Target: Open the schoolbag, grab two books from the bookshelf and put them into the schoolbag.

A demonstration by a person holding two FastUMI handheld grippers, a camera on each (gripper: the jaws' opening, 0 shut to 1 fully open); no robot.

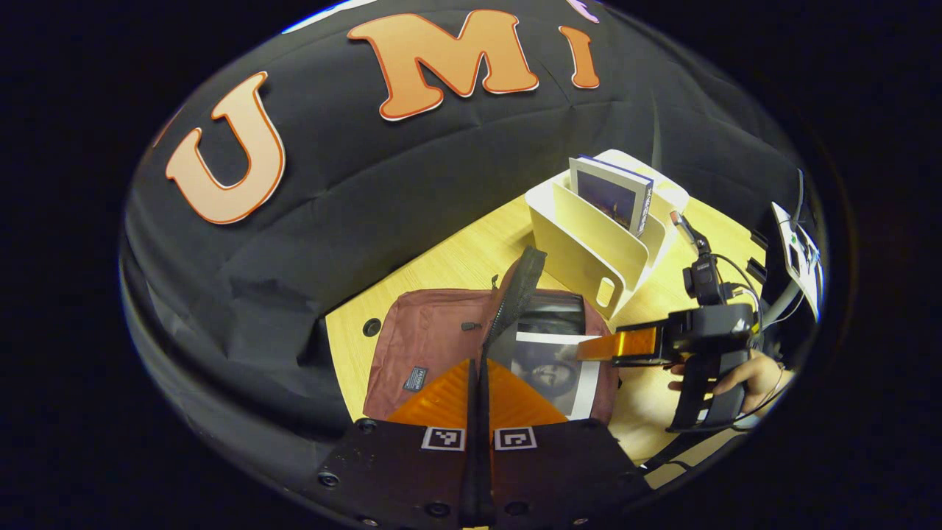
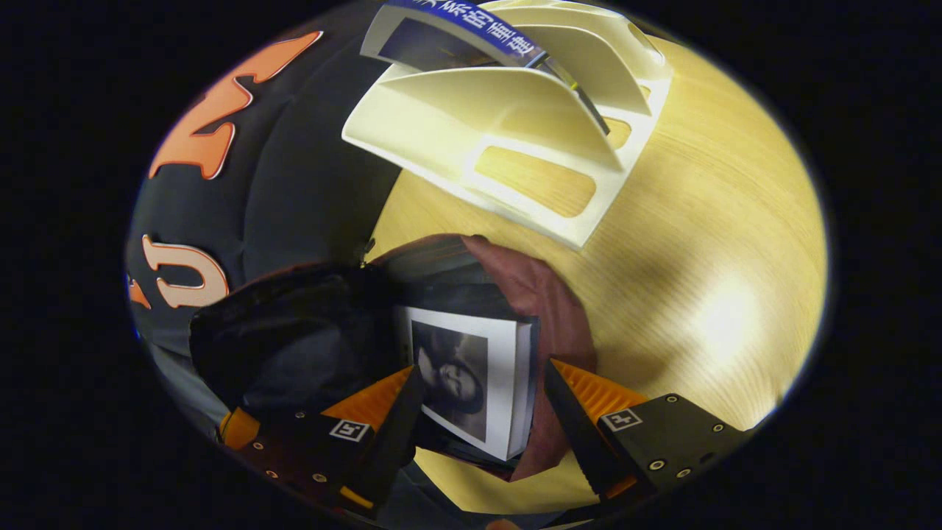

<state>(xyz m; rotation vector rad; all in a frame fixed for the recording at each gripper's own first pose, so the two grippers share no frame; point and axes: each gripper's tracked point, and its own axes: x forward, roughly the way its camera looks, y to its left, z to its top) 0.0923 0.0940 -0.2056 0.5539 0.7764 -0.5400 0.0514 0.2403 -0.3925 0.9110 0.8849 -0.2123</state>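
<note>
A maroon schoolbag [image 1: 434,342] is lying open on the wooden bench [image 1: 456,261], with a cream bookshelf [image 1: 589,243] standing just beyond it and holding one upright book [image 1: 611,193]. A white-covered book [image 2: 478,375] is sitting partly inside the bag's mouth. The right gripper [image 2: 482,401] is hovering over that book with its fingers spread either side, while the left gripper [image 1: 477,401] is pinching the black zipper flap [image 1: 515,291], fingers pressed together on it.

The schoolbag [image 1: 427,346] hides the lower part of the book [image 1: 552,368] inside it.
</note>
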